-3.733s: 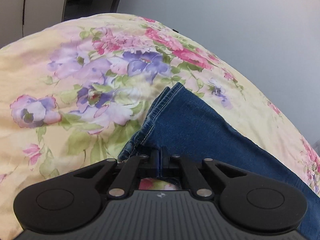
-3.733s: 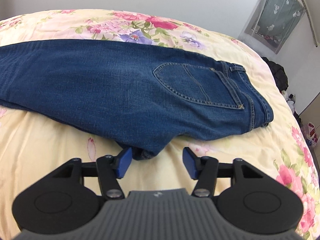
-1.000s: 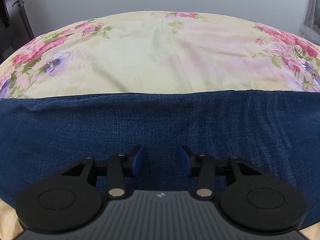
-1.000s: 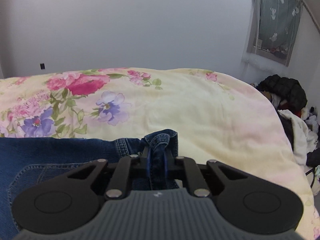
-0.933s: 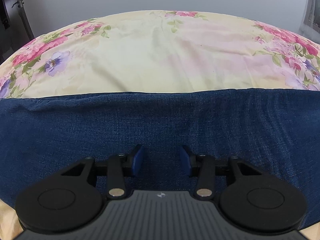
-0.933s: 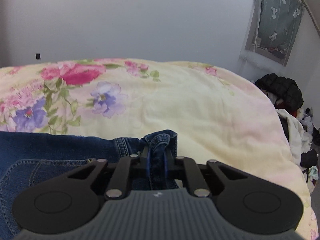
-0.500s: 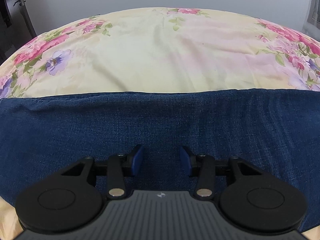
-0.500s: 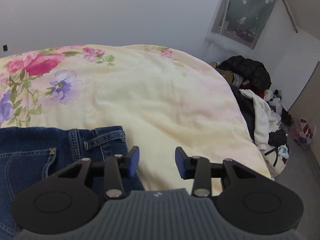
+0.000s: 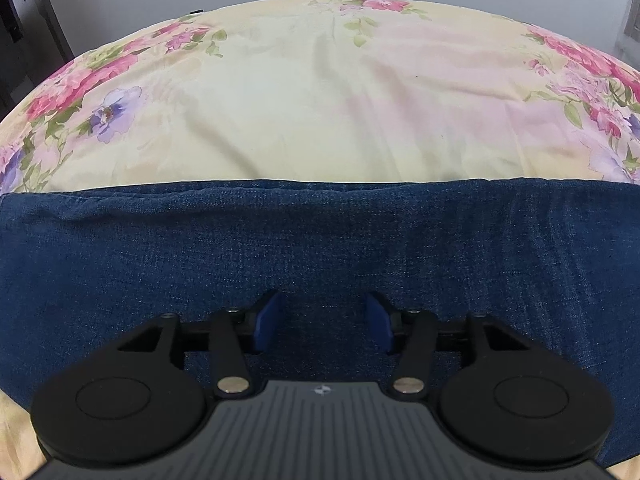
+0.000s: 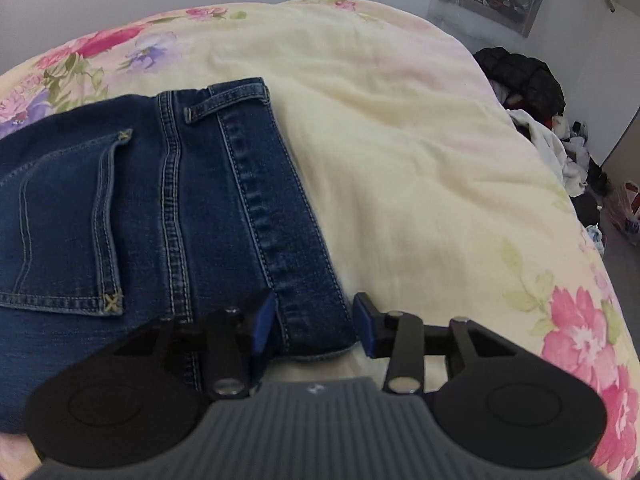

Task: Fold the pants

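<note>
The right gripper stands with its jaws apart, and they have just been opening; the near corner of the waistband lies between the blue pads but the pads do not press on it, so the cloth is released. I judge it is placed this way because the corner needs to be laid down or taken again at a better spot. The left gripper also has its jaws apart and they have just widened further; only flat denim is under them, nothing is pinched. It hovers over the leg part, probably ready to hold or smooth the cloth.

The jeans lie flat on the bed, the back pocket just left of the waistband and facing up. In the left view the denim makes a wide band with a straight far edge, which looks like a fold line along the leg. So the pants seem folded lengthwise already, and a fold across remains to be done.

To the right of the bed, well apart from the waistband, a heap of clothes lies on the floor.
</note>
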